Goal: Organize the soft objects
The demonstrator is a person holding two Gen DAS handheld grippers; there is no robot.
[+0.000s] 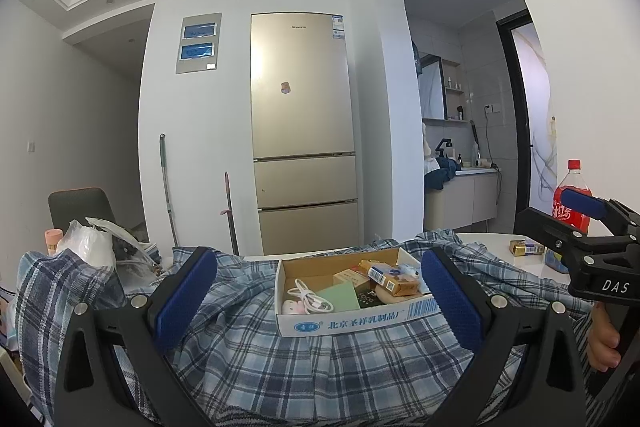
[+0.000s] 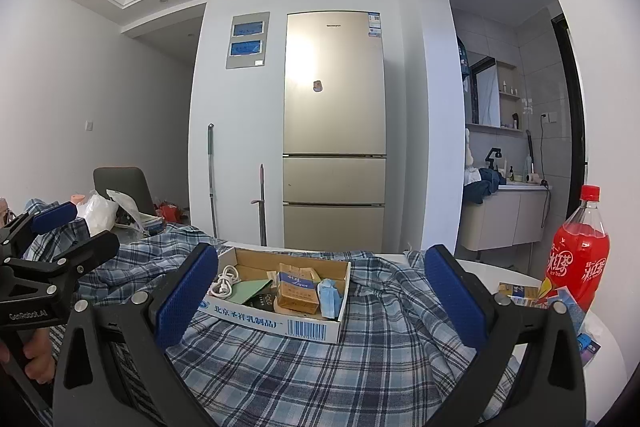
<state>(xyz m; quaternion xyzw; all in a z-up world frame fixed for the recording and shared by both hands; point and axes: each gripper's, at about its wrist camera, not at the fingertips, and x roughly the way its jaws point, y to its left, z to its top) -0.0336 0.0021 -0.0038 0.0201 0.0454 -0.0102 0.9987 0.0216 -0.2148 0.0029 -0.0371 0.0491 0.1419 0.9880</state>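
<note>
A blue plaid shirt lies rumpled over the white table. On it stands a shallow cardboard box holding a white cable, a green card, small packets and a blue mask. My left gripper hovers open just above the cloth, its blue pads on either side of the box. My right gripper is open too, with the box between its pads and nothing held. Each gripper appears at the edge of the other's view.
A red iced-tea bottle stands at the right on the table, with small cartons beside it. White plastic bags and a dark chair are at the left. A gold fridge stands behind.
</note>
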